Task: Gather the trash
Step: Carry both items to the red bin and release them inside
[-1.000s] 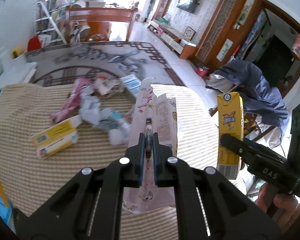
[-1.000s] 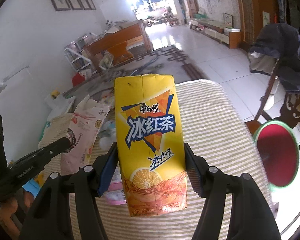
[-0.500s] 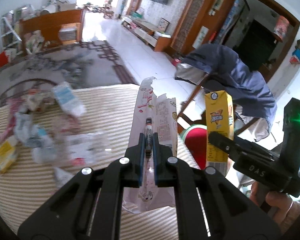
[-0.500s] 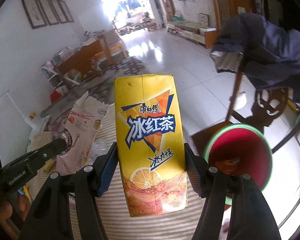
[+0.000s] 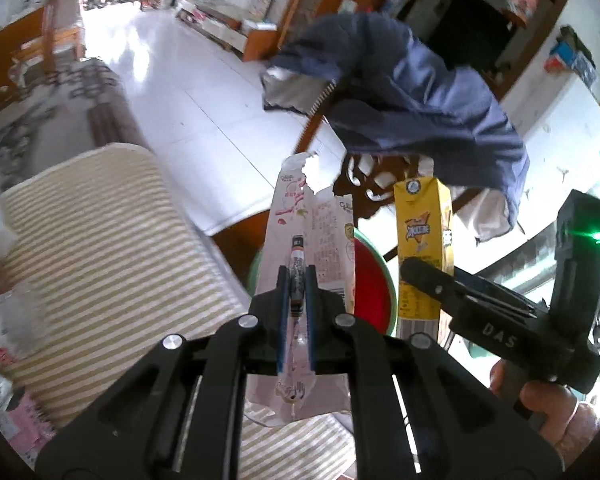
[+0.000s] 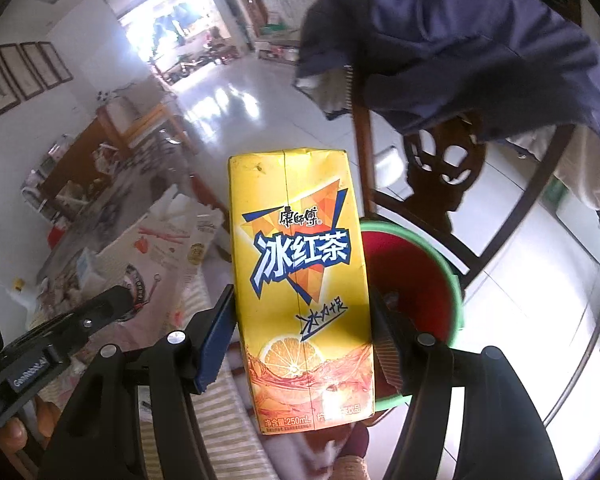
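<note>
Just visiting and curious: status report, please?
Left gripper shut on torn pink snack wrapper. Right gripper shut on yellow iced-tea carton. Green-rimmed red bin ahead, nothing blocking.

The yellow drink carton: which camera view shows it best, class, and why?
The right wrist view. The yellow drink carton fills the centre, front face and print readable, clamped between the right gripper fingers. The left wrist view shows the carton smaller, off to the right and side-on, its lower part crossed by a gripper finger.

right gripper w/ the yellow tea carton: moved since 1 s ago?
Yes. The right gripper, shut on the yellow tea carton, has swung off the striped table toward the red bin, now right behind it.
</note>
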`<state>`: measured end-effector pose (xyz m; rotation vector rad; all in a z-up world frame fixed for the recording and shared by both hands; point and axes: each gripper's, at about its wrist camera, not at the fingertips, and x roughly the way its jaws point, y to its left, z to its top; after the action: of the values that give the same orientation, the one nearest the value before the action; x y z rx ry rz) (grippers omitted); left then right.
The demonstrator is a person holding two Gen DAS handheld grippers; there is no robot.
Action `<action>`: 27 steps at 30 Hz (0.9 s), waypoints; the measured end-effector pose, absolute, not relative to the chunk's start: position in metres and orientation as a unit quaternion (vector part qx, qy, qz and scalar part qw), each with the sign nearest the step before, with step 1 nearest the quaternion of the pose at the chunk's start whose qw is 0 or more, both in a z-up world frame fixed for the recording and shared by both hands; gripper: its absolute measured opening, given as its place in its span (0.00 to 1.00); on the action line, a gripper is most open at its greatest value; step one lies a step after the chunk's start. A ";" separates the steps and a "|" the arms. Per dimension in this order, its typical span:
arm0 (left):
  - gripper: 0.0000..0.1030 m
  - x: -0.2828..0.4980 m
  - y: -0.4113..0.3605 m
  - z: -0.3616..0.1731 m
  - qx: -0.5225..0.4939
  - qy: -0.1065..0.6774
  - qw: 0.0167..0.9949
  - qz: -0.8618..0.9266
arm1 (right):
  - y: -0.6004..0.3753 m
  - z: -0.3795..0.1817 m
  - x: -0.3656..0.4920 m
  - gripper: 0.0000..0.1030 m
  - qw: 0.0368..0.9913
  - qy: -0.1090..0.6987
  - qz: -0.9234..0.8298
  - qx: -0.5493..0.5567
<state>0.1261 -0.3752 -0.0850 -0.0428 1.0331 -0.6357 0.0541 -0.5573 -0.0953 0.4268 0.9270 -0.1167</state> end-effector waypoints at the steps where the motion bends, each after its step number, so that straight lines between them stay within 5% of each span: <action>1: 0.08 0.129 -0.383 -0.089 -0.018 0.491 0.816 -0.305 | -0.562 -0.097 0.054 0.60 0.870 0.444 -0.059 0.206; 3: 0.23 0.130 -0.392 -0.095 -0.011 0.497 0.812 -0.308 | -0.570 -0.100 0.054 0.60 0.868 0.447 -0.063 0.208; 5: 0.58 0.130 -0.396 -0.097 -0.013 0.496 0.814 -0.302 | -0.577 -0.106 0.055 0.60 0.864 0.451 -0.067 0.211; 6: 0.60 0.130 -0.396 -0.096 -0.017 0.494 0.816 -0.300 | -0.579 -0.108 0.057 0.60 0.863 0.454 -0.069 0.211; 13: 0.63 0.129 -0.375 -0.091 -0.027 0.495 0.822 -0.278 | -0.584 -0.135 0.070 0.62 0.842 0.486 -0.073 0.223; 16: 0.64 0.127 -0.361 -0.088 -0.036 0.494 0.828 -0.262 | -0.583 -0.138 0.071 0.73 0.843 0.480 -0.081 0.227; 27: 0.64 0.117 -0.300 -0.074 -0.057 0.475 0.850 -0.220 | -0.536 -0.102 0.087 0.73 0.869 0.448 -0.049 0.204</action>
<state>0.1174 -0.3002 -0.0735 -0.1204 1.0004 -0.4627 0.0871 -0.5355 -0.1016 0.4258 0.9380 -0.1019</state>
